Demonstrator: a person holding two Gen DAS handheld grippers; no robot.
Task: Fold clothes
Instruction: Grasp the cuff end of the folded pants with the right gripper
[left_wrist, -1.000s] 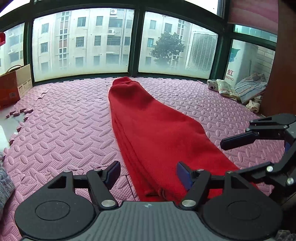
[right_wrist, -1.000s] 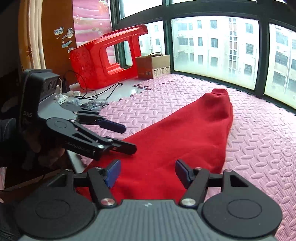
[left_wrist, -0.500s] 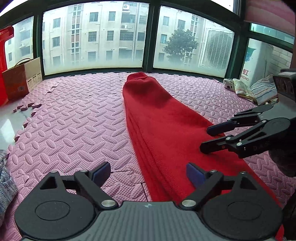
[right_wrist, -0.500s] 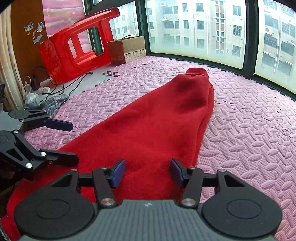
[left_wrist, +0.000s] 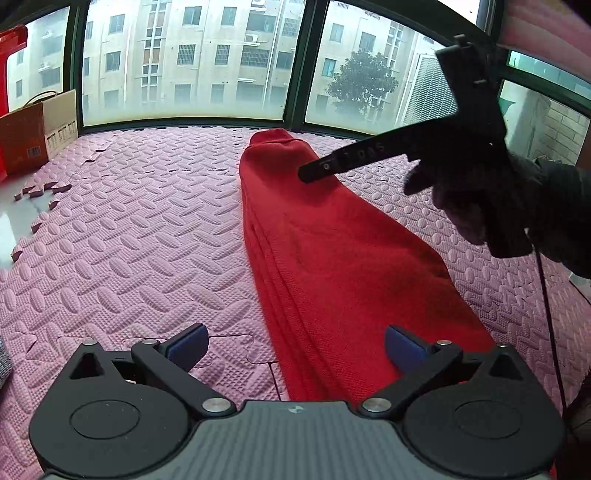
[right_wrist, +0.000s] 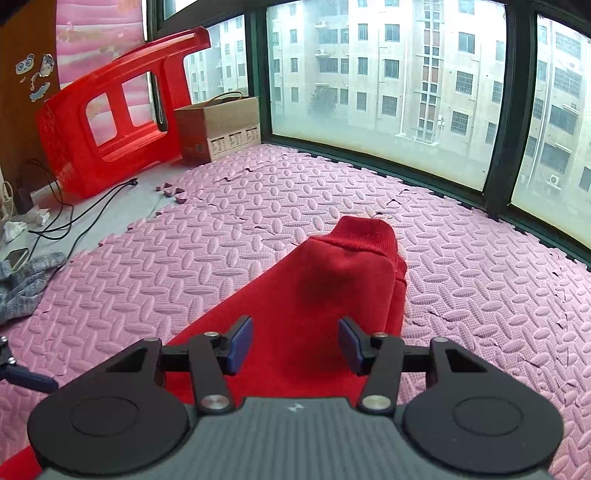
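Now the red garment lies as a long, narrow folded strip on the pink foam mat, its ribbed end toward the window and its near end by the two tools. Compared with a second ago, the right gripper has travelled up along the strip: it was back near the garment's wide end beside the other tool, and it now hangs over the ribbed end nearest the window. Its jaws have just been closing and stand at a middling gap, with red cloth below them but nothing pinched that I can see. In the left wrist view it shows as a dark arm reaching across the far part of the garment, gripped by a gloved hand.

The left gripper has hardly shifted and sits at the end of the garment farthest from the window. Its jaws have just been opening and now stand wide, one pad over the mat and one over the cloth, holding nothing.

I judge the lengthwise fold done, and the right tool lining up to take the window end and bring it back toward the near end. The layered edges could slip apart if only the top layer is caught.
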